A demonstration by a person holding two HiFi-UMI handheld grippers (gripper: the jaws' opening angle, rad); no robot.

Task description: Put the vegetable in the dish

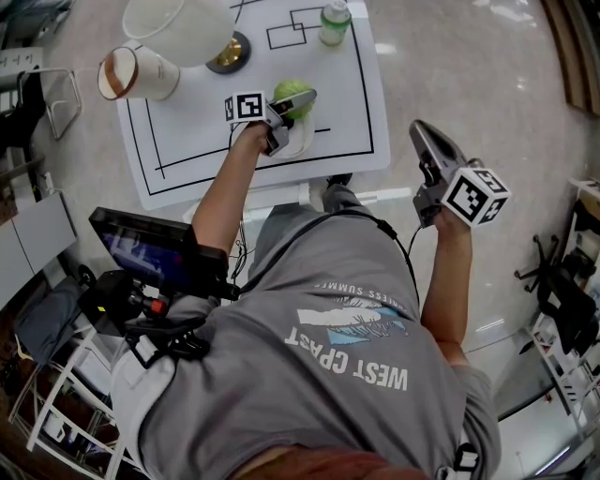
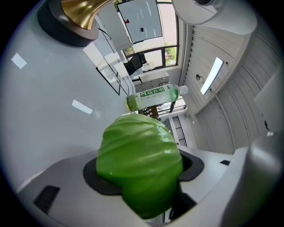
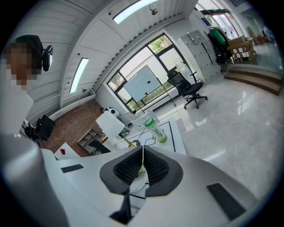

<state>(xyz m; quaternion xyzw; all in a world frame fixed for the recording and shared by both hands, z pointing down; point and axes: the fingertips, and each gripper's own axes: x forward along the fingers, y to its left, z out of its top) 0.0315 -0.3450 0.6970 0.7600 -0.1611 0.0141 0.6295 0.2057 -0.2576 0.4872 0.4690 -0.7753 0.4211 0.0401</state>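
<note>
My left gripper (image 1: 292,105) pinched the green vegetable (image 2: 140,162) between its pads at the upper centre of the head view, right over the white dish (image 1: 302,142), so I judged the drop lay straight below. My right gripper (image 1: 422,141), jaws pressed together and empty, hung off the table (image 1: 187,155) at right. Farther off stood a bottle (image 1: 334,21) and a lamp (image 1: 178,28), neither in the way.

The left gripper (image 2: 144,172) has its black pads (image 2: 95,177) clamped on a round, ribbed green vegetable (image 2: 140,153). Beyond it, a green-labelled bottle (image 2: 153,97) stands seemingly near the white table's (image 2: 44,111) far edge, beside a brass lamp base (image 2: 80,13).
</note>
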